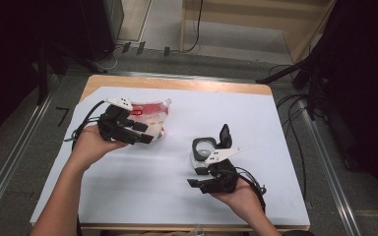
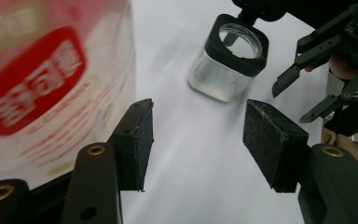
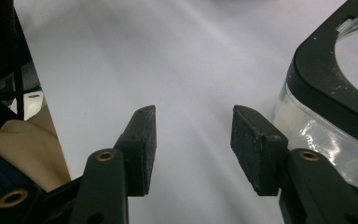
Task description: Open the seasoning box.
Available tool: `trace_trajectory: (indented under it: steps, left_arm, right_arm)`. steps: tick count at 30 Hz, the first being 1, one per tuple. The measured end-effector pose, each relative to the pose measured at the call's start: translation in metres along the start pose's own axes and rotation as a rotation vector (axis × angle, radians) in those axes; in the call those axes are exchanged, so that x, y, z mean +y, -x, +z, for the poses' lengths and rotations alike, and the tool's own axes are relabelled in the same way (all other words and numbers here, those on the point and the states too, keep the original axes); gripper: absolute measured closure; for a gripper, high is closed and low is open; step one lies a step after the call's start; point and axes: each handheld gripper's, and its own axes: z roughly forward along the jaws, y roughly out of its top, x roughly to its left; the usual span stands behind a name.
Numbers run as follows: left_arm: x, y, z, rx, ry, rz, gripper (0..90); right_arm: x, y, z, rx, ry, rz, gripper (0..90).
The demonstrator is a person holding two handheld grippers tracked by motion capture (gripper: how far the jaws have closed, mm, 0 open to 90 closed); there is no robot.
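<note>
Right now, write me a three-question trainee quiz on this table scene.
1. True or false: the left hand-held gripper is clamped on the red-and-white pouch.
2. What colour is the rim of the clear square jar?
3. Which thing sits closest to the right hand-held gripper? A) the pouch B) the jar C) a cable on the floor

Key:
1. False: its jaws stand apart with bare white table cover between them, and the pouch lies beside one jaw.
2. Black.
3. B: the jar stands just beside one of its jaws.
</note>
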Motion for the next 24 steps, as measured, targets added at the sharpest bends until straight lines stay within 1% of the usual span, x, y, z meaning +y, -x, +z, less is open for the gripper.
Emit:
trace_trajectory:
  steps: [3, 4, 5, 7, 10, 12, 13, 14, 15, 16, 19, 20, 21, 23, 24]
  left_arm:
    - [-0.004, -0.006, -0.007, 0.022, 0.006, -0.013, 44.2]
    - [-0.006, -0.008, -0.009, 0.017, 0.002, -0.018, 44.9]
    - [-0.007, -0.010, -0.010, 0.029, 0.003, -0.023, 45.5]
    - [-0.011, -0.013, -0.014, 0.039, -0.002, -0.031, 45.5]
    - [-0.015, -0.017, -0.022, 0.055, 0.006, -0.040, 45.3]
    - [-0.018, -0.020, -0.028, 0.067, 0.020, -0.055, 45.2]
    - [-0.019, -0.021, -0.030, 0.062, 0.020, -0.066, 45.1]
    - [-0.021, -0.023, -0.033, 0.080, 0.024, -0.074, 45.1]
    - [-0.023, -0.027, -0.036, 0.085, 0.021, -0.078, 45.2]
    - [-0.025, -0.028, -0.038, 0.096, 0.023, -0.092, 45.2]
    - [-0.029, -0.036, -0.043, 0.119, 0.025, -0.116, 45.4]
    - [-0.030, -0.039, -0.044, 0.121, 0.026, -0.115, 45.4]
    - [-0.031, -0.040, -0.044, 0.139, 0.039, -0.117, 45.4]
    - [-0.031, -0.043, -0.044, 0.137, 0.052, -0.122, 45.2]
    - [-0.030, -0.044, -0.042, 0.142, 0.061, -0.116, 45.1]
  right_arm:
    - [0.000, 0.001, 0.000, 0.000, 0.003, 0.001, 50.9]
    - [0.000, 0.001, 0.000, 0.000, 0.003, 0.000, 50.9]
    - [0.000, 0.001, 0.000, 0.001, 0.002, 0.005, 50.9]
    - [0.000, 0.002, 0.001, 0.001, -0.001, 0.003, 50.9]
    - [0.001, 0.002, 0.002, 0.005, -0.001, 0.004, 50.9]
    - [0.001, 0.002, 0.003, 0.004, -0.004, -0.001, 50.9]
    - [0.001, 0.002, 0.003, 0.005, -0.005, -0.001, 50.9]
    - [0.000, 0.002, 0.003, 0.005, -0.005, -0.002, 50.9]
    - [0.000, 0.002, 0.002, 0.005, -0.006, 0.002, 51.0]
    - [0.000, 0.002, 0.002, 0.005, -0.005, 0.002, 51.0]
    - [0.000, 0.003, 0.002, 0.003, -0.006, 0.004, 51.1]
    - [0.000, 0.003, 0.002, 0.003, -0.007, 0.005, 51.1]
    - [0.000, 0.003, 0.002, 0.004, -0.008, 0.006, 51.1]
    - [0.000, 0.003, 0.003, 0.005, -0.009, 0.002, 51.1]
    - [0.000, 0.003, 0.004, 0.006, -0.010, 0.002, 51.1]
